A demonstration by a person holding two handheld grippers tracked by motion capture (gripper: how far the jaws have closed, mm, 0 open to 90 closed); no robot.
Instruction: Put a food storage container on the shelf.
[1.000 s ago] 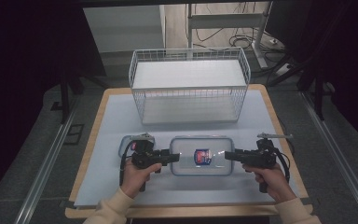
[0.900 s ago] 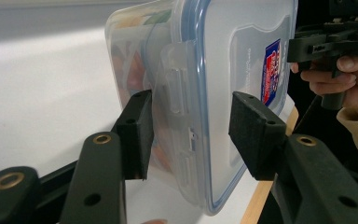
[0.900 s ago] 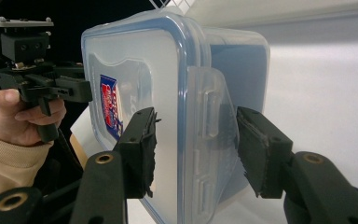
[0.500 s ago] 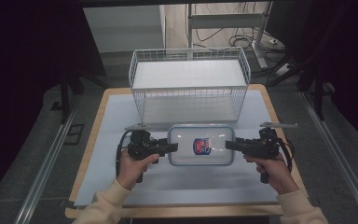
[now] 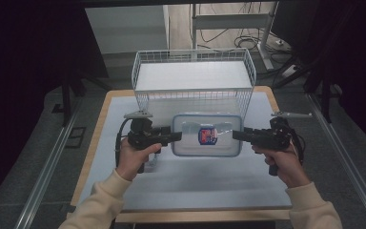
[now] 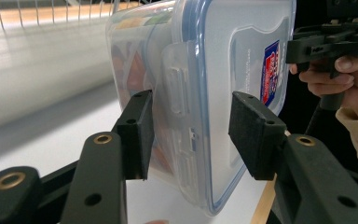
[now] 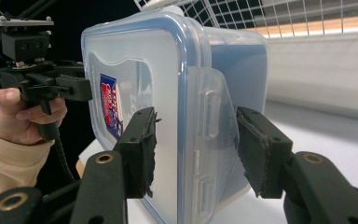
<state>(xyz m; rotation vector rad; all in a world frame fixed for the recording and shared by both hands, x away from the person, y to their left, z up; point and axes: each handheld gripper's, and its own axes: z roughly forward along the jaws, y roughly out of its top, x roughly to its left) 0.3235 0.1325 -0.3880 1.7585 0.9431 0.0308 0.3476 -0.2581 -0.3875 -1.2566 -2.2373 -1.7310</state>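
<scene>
A clear plastic container [image 5: 206, 135] with a blue-rimmed lid and a red-and-blue label hangs above the table, just in front of the wire basket [image 5: 190, 99]. My left gripper [image 5: 178, 137] is shut on its left end and my right gripper [image 5: 235, 135] on its right end. In the left gripper view the jaws [image 6: 191, 135] straddle the end latch of the container [image 6: 205, 70], and the right gripper [image 6: 331, 42] shows beyond. In the right gripper view the jaws [image 7: 193, 149] clamp the other latch of the container [image 7: 168, 93], with the left gripper [image 7: 42, 84] behind.
The white wire basket stands at the table's far edge with its white floor bare. A pale mat [image 5: 195, 186] covers the wooden table [image 5: 91, 157] below the container. Metal rails run along both sides of the table on the floor.
Both grippers have lifted the container off the mat and carried it away from the person, up to the front of the basket.
</scene>
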